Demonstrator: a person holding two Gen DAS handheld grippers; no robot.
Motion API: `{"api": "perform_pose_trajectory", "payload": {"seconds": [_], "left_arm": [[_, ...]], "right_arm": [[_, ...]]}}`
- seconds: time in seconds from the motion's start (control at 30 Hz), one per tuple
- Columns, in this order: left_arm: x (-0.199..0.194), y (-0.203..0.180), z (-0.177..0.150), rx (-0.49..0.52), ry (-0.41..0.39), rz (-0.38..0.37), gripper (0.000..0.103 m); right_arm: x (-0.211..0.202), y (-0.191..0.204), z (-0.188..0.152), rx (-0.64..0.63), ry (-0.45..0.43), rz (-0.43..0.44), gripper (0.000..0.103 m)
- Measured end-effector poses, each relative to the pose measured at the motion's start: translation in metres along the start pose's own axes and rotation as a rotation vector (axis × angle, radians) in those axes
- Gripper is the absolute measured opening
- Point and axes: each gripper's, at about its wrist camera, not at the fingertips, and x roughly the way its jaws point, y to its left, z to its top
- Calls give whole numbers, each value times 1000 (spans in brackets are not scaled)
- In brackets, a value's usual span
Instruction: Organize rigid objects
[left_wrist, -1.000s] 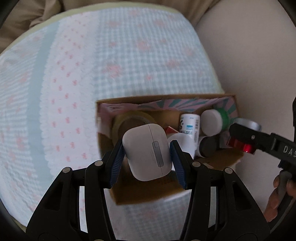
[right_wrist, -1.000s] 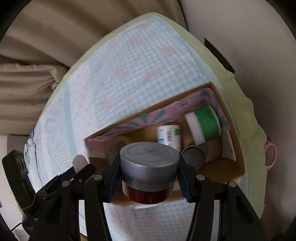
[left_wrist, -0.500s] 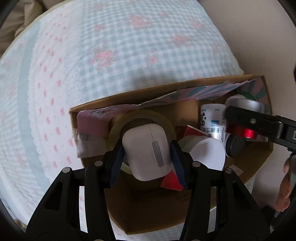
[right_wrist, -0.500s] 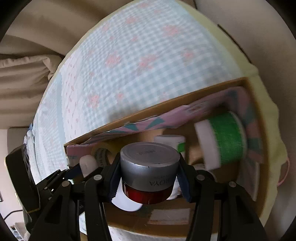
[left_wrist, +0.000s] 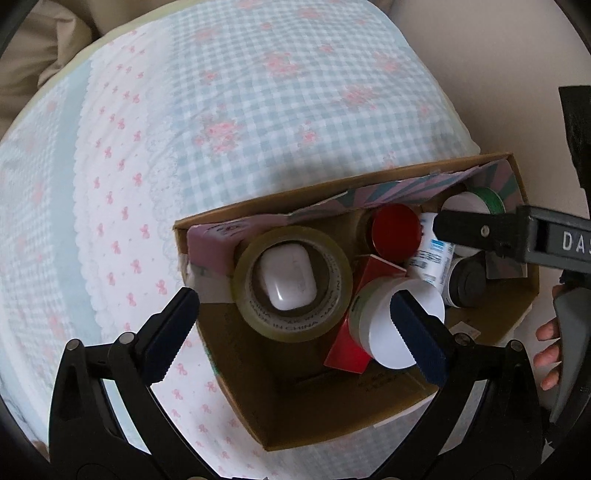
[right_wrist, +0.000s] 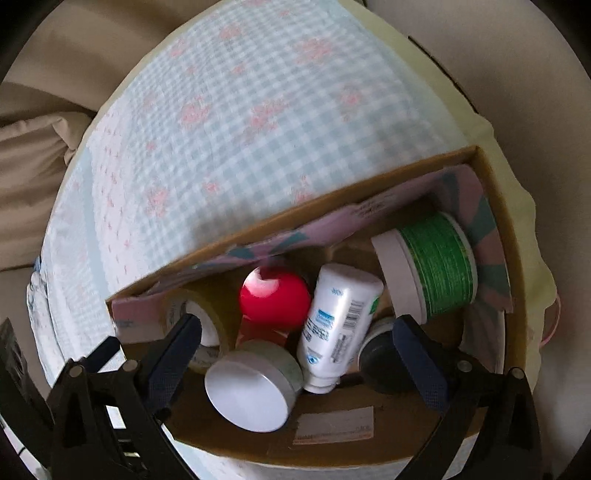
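A cardboard box (left_wrist: 369, 417) (right_wrist: 332, 450) lies on the bed. The white earbud case (left_wrist: 290, 278) rests inside a tape roll (left_wrist: 325, 321) in the box. The red jar (left_wrist: 396, 230) (right_wrist: 273, 297) lies in the box, bottom towards me. My left gripper (left_wrist: 295, 338) is open and empty above the tape roll. My right gripper (right_wrist: 299, 356) is open and empty above the box; one of its fingers (left_wrist: 480, 230) shows in the left wrist view.
The box also holds a white bottle (right_wrist: 340, 325), a green-banded tub (right_wrist: 432, 275), a silver-lidded jar (right_wrist: 253, 391), a dark jar (right_wrist: 380, 365), a red carton (left_wrist: 354, 343). Checked bedspread (left_wrist: 258, 110) lies behind, wall (left_wrist: 498, 55) to the right.
Both grippers have opened. The earbud case dropped from the left gripper into the tape roll. The red jar dropped from the right gripper into the box.
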Motion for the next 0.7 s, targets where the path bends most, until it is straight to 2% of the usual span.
{"api": "perform_pose_trajectory", "payload": {"seconds": [0.07,0.2,0.57,0.7], "left_arm": [[-2,1,-1,-1,-2,-1,103],[-5,1,-3,1,-10,7,103],[-24,5,-6,-4,-36,-15,103],[-43,12,-14,-12,-62,-24,103]], "right_arm": [[2,-2,-1,-3,15,39,103],[-1,-3,-3,14,6,58,103],[-14,3,-13,24,-19,79,103],[-24,11,-21,15,-37,72,103]]}}
